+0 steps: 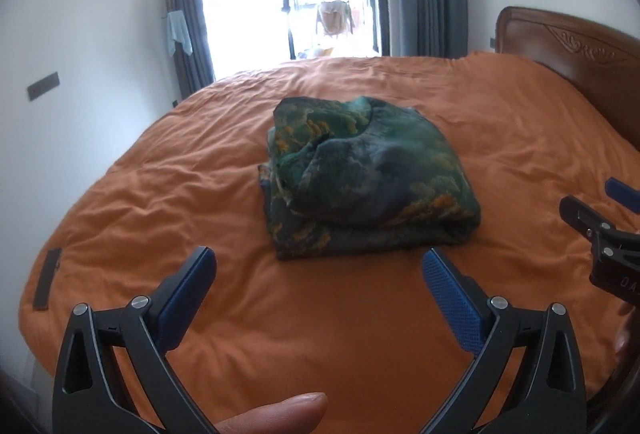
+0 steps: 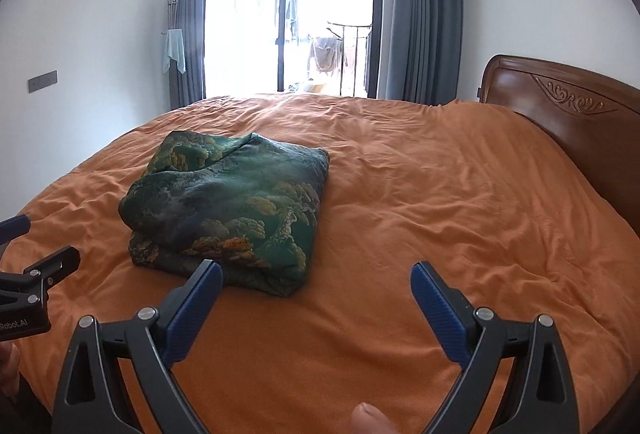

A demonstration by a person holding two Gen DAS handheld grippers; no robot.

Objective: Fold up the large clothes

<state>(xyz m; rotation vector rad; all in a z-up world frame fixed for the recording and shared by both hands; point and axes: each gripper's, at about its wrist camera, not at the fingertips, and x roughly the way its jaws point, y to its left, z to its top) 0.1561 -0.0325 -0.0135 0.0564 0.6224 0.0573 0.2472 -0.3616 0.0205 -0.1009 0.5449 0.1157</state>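
A green garment with orange and grey print (image 1: 368,178) lies folded into a thick square bundle on the orange bed cover (image 1: 160,202). It also shows in the right wrist view (image 2: 236,206), left of centre. My left gripper (image 1: 318,266) is open and empty, held above the cover just in front of the bundle. My right gripper (image 2: 316,278) is open and empty, in front of the bundle's near right corner. Each gripper shows at the edge of the other's view: the right one (image 1: 600,210), the left one (image 2: 36,246).
A carved wooden headboard (image 2: 568,114) stands at the right. A glass balcony door (image 2: 288,18) with grey curtains is beyond the bed's far edge. White walls lie left, with a coat stand (image 2: 174,34). A dark strip (image 1: 47,284) lies on the cover's left edge.
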